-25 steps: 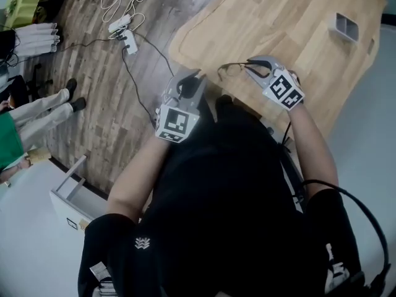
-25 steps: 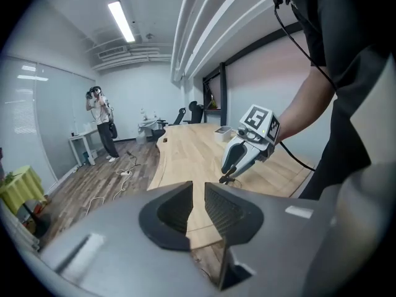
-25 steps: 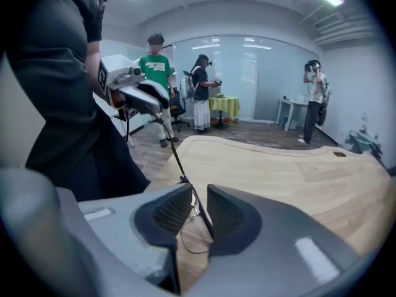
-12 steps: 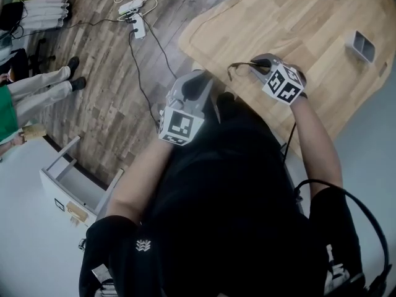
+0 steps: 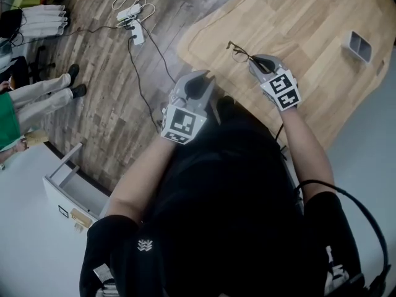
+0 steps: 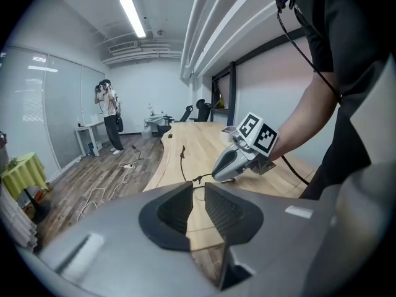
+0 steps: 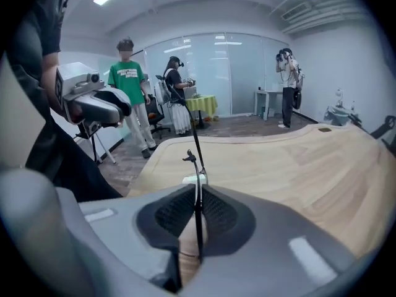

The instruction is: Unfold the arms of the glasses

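Thin black wire-framed glasses [image 5: 239, 52] lie low over the wooden table [image 5: 303, 17] near its rounded corner. My right gripper [image 5: 256, 62] is shut on them: in the right gripper view a thin black part of the glasses [image 7: 196, 166] runs up between the pads, and the jaws [image 7: 198, 214] have just been closing on it. The rest of the frame sticks out past the fingertips. My left gripper [image 5: 193, 84] hovers beside the table's edge, a hand's width from the glasses. Its jaws [image 6: 197, 204] stand slightly apart with nothing between them. The left gripper view shows the right gripper [image 6: 234, 161] ahead.
A small grey tray [image 5: 360, 44] sits on the table at the far right. A power strip with white cables [image 5: 132, 25] lies on the wooden floor. People [image 7: 130, 94] stand around the room. A white drawer unit [image 5: 69, 187] is at the lower left.
My right gripper has rolled and sunk slightly toward the table with the glasses, which now point up and left from its tips. The left gripper has stayed in place.
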The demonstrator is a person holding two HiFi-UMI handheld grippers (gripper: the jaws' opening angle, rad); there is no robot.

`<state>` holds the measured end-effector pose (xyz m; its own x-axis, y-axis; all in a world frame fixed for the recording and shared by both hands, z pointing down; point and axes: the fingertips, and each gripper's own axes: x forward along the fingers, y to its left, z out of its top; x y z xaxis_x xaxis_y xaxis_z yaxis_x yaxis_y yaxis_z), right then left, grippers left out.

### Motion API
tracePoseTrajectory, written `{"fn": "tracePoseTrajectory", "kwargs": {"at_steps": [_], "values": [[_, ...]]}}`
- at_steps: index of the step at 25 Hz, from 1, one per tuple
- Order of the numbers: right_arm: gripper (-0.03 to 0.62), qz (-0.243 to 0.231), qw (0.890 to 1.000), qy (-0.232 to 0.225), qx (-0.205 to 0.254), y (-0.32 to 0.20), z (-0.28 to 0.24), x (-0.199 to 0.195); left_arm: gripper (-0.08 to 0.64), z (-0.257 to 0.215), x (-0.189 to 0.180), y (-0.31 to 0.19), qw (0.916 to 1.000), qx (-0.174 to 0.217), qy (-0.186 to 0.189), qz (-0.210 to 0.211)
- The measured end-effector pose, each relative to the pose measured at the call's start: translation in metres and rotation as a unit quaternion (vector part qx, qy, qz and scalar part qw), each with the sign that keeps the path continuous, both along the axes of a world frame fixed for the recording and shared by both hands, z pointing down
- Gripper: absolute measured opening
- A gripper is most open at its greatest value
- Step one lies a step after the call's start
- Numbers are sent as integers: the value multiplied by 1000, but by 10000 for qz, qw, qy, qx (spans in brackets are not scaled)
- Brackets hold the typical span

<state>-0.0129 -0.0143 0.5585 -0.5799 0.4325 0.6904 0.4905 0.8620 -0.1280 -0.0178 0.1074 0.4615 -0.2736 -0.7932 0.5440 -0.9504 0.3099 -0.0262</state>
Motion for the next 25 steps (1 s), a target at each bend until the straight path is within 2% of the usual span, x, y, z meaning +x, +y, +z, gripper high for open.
{"fn": "tracePoseTrajectory", "kwargs": {"at_steps": [3,5,11,15,25], "values": [[32,28,9992,-345,-206,1,-12,3,81,8,-2,-17,9996,26,242,168],[32,68,9980,-504,-375,0,-20,6,148,15,-2,-31,9984,88,480,271],[32,55,9945,-824,-644,0,-32,18,216,26,2,-71,9932,405,906,603],[32,27,9942,-881,-615,1,-32,20,225,24,12,-89,9883,625,1021,946],[32,16,9902,-1140,-806,3,-44,28,233,14,27,-107,9820,791,1243,1184]]}}
